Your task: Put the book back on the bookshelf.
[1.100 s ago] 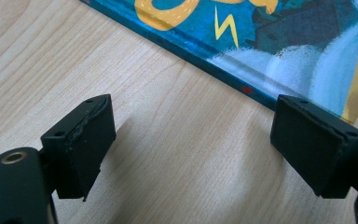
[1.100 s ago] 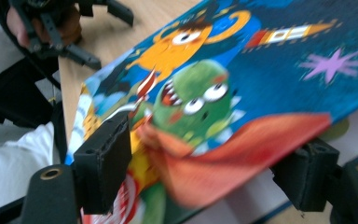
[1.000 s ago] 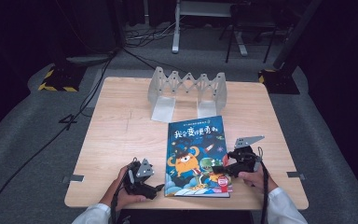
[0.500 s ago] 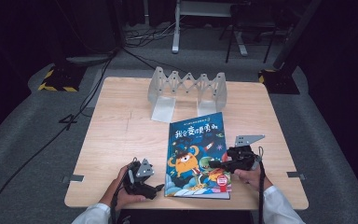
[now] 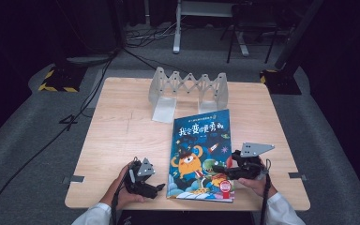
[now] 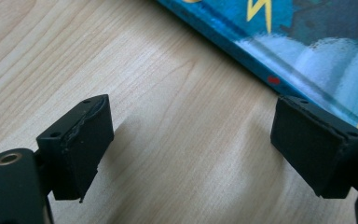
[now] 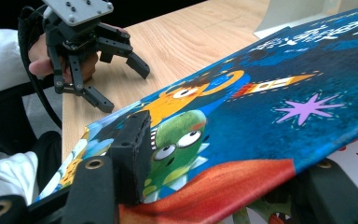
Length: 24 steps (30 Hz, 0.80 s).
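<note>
High view records the picture book lying at the table's six o'clock edge, its front cover pinched and raised by the right gripper, whose jaws have just been closing, while the left gripper, at the book's eight o'clock, gapes empty.
</note>
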Each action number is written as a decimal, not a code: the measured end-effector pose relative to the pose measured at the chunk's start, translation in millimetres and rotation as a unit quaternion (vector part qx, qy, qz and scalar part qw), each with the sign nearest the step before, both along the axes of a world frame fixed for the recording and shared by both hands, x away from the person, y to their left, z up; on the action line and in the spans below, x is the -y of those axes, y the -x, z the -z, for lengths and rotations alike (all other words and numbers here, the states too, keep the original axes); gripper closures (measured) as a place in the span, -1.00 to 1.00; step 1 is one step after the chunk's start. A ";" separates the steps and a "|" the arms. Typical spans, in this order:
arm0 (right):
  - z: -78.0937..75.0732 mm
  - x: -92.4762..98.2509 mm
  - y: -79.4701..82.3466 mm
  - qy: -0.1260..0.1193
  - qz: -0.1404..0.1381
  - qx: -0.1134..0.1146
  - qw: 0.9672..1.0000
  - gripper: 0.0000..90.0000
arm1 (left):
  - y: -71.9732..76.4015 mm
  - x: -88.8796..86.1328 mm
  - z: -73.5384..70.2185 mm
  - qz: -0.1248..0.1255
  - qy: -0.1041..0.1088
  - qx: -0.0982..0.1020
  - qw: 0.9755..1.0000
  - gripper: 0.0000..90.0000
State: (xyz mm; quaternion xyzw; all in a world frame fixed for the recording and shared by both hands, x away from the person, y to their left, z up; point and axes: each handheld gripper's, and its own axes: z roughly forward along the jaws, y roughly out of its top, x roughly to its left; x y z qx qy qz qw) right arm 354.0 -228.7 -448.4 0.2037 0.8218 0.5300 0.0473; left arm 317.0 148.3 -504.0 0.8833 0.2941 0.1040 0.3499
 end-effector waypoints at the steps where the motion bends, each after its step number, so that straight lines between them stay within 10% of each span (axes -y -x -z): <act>1: -1.3 0.5 1.8 0.001 0.000 0.004 1.000 0.02 | -1.0 0.6 -0.2 0.001 0.001 -0.001 1.000 -0.70; 12: -8.8 5.9 13.6 0.013 0.008 0.053 0.998 0.01 | -14.7 18.7 -5.0 0.035 0.001 -0.022 0.999 -0.62; 18: -8.2 10.5 14.3 0.010 0.008 0.067 0.998 0.01 | -11.1 26.0 -5.8 0.090 0.037 -0.051 0.994 -0.64; 24: -10.3 9.8 19.3 0.011 0.007 0.084 0.996 0.01 | -19.7 36.6 -5.6 0.093 0.056 -0.071 0.991 -0.68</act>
